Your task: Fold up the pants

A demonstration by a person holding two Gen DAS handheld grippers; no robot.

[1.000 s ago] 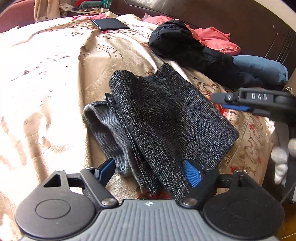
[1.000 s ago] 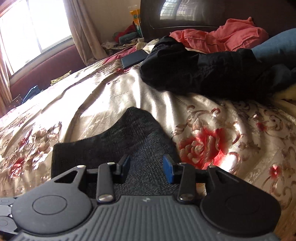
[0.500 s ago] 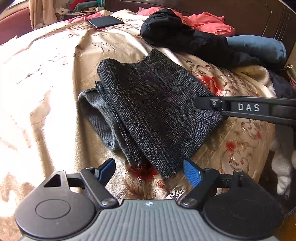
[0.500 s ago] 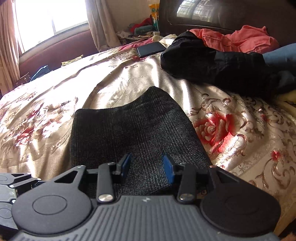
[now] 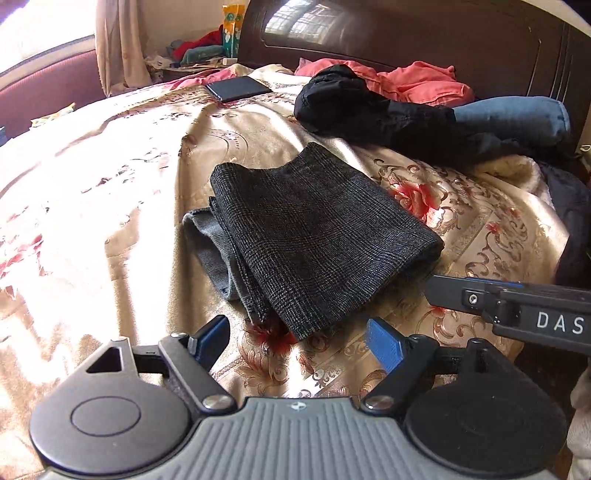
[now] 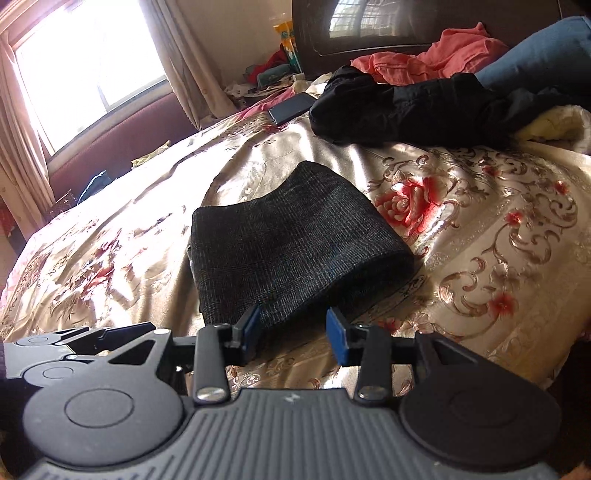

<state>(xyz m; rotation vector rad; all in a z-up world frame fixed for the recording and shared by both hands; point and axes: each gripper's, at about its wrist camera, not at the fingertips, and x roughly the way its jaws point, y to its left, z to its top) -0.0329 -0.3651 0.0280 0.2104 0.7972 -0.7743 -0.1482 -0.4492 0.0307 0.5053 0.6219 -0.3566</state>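
The dark grey checked pants [image 5: 314, 236] lie folded in a thick stack on the floral bedspread [image 5: 110, 229]. My left gripper [image 5: 297, 341] is open wide just short of the stack's near corner, with only bedspread between its blue pads. A finger of my right gripper [image 5: 465, 295] reaches in from the right, beside the folded edge. In the right wrist view the pants [image 6: 295, 251] lie straight ahead. My right gripper [image 6: 294, 330] is open with a moderate gap at their near edge, its pads not pressing the cloth.
A black garment [image 5: 369, 107], coral clothes [image 5: 417, 79] and blue jeans [image 5: 517, 118] are heaped by the dark headboard [image 5: 406, 33]. A dark phone [image 5: 238, 88] lies at the far side. The bed's edge drops off at the near right [image 6: 535, 350]. A window [image 6: 85, 62] glares at the left.
Both grippers have drawn back from the folded pants toward the bed's near edge, so the stack now lies beyond the fingertips. The pants have stayed in place.
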